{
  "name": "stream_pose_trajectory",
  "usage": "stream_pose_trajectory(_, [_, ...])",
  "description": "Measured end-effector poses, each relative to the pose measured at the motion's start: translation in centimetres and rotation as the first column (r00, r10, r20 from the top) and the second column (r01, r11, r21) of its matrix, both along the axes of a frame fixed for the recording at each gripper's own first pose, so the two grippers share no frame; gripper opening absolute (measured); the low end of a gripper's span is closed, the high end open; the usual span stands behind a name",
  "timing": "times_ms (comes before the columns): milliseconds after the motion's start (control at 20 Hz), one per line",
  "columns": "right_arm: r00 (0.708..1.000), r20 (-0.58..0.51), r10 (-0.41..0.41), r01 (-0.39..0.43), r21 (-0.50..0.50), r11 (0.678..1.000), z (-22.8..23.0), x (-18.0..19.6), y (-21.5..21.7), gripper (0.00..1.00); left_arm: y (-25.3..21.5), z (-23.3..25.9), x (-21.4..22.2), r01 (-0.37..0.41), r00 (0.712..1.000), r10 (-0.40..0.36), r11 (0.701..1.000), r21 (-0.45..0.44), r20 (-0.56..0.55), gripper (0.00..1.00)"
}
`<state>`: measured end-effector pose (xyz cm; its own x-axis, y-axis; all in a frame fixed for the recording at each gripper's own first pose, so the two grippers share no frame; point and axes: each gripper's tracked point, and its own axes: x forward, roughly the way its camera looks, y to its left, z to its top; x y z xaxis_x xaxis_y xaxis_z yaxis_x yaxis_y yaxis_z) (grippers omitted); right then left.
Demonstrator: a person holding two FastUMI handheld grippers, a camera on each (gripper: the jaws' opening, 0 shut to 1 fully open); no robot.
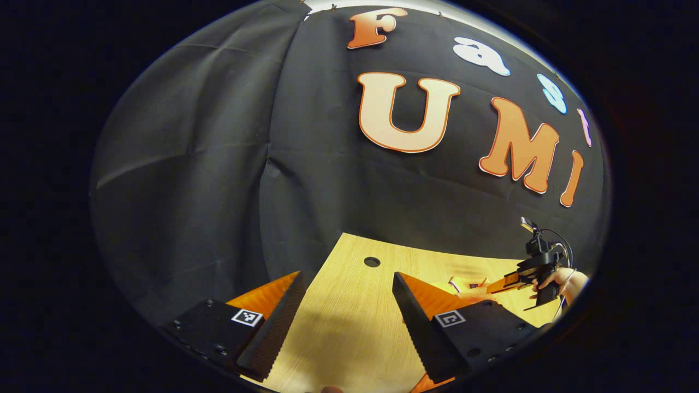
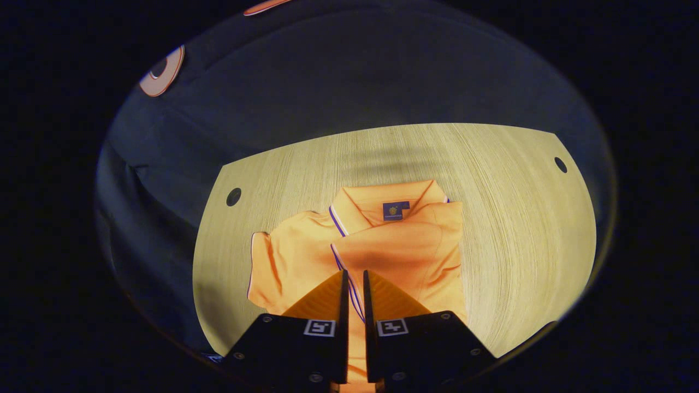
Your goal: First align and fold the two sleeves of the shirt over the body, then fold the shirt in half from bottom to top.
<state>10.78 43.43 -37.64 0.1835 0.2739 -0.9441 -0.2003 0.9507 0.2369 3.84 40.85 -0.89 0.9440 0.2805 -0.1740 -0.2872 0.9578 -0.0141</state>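
Observation:
An orange polo shirt [image 2: 404, 245] lies on the wooden table [image 2: 519, 218], collar [image 2: 377, 199] at the far side. One sleeve is folded across the body; its trimmed cuff edge [image 2: 337, 256] runs down into the narrow gap between the fingers of my right gripper [image 2: 355, 275], which is shut on that sleeve. The other sleeve [image 2: 276, 262] lies spread out flat to the left. My left gripper [image 1: 346, 275] stands open over bare table [image 1: 349, 327], nothing between its fingers. In the left gripper view the right gripper [image 1: 532, 270] shows far right, held by a hand [image 1: 568, 281], with a strip of the shirt [image 1: 464, 289] beside it.
The table has round holes near its corners [image 2: 234, 196] [image 2: 561, 164] [image 1: 372, 262]. The black cloth wall [image 1: 218, 164] closes off the back and sides. Bare wood surrounds the shirt on the right and far side.

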Motion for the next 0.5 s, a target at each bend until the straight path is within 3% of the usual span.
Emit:
stream_pose_trajectory(50, [1.0,0.004,0.009,-0.009,0.0,1.0,0.1,-0.3,-0.1,0.29,-0.1,-0.2,0.1,-0.001,1.0,0.001,1.0,-0.003,-0.001,0.98])
stream_pose_trajectory(100, [1.0,0.013,0.021,-0.021,-0.005,1.0,0.1,-0.2,-0.2,0.55,-0.2,-0.1,0.2,-0.001,1.0,0.001,1.0,-0.005,-0.003,0.98])
stream_pose_trajectory(250, [0.998,0.052,0.043,-0.042,-0.03,0.999,0.3,-0.2,-0.8,1.0,-0.8,-0.3,0.5,0.0,1.0,0.0,1.0,0.0,-0.009,0.98])
stream_pose_trajectory(500, [0.995,0.098,0.008,-0.007,-0.017,1.0,1.9,0.6,-2.5,0.99,-3.3,-0.6,2.1,0.044,0.999,-0.044,0.999,0.004,-0.028,0.98])
